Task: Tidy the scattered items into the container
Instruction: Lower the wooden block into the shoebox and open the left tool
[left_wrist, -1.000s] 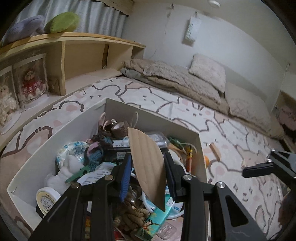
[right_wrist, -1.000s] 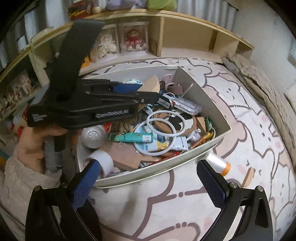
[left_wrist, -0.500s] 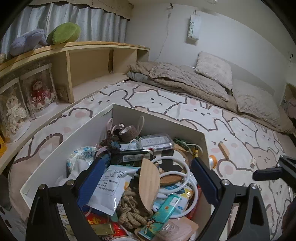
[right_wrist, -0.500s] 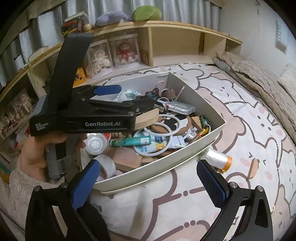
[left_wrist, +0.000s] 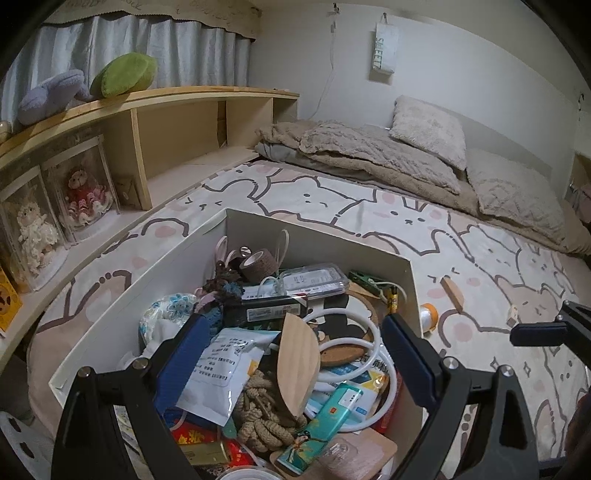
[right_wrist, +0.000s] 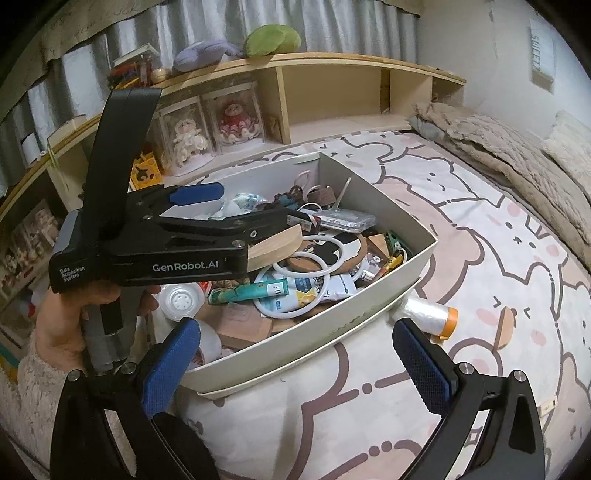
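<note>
The white container (left_wrist: 317, 243) stands on the bed, full of clutter; it also shows in the right wrist view (right_wrist: 369, 306). My left gripper (left_wrist: 295, 354) is open above it, and a leaf-shaped wooden piece (left_wrist: 297, 365) stands on edge among the items between its fingers, free of both pads. The same piece (right_wrist: 273, 245) leans in the box in the right wrist view. My right gripper (right_wrist: 295, 365) is open and empty at the box's near wall. A plastic film roll with an orange end (right_wrist: 428, 314) and a small wooden piece (right_wrist: 504, 328) lie on the sheet outside the box.
A wooden shelf (left_wrist: 155, 122) with boxed dolls (left_wrist: 85, 192) runs along the left. Blankets and pillows (left_wrist: 406, 155) lie at the bed's far end. A small wooden block (left_wrist: 452, 293) and a tiny cube (left_wrist: 512, 313) lie on the printed sheet right of the box.
My left gripper opened and let go of the wooden piece, which dropped into the box and now stands among the items. Both grippers drew back and up a little.
</note>
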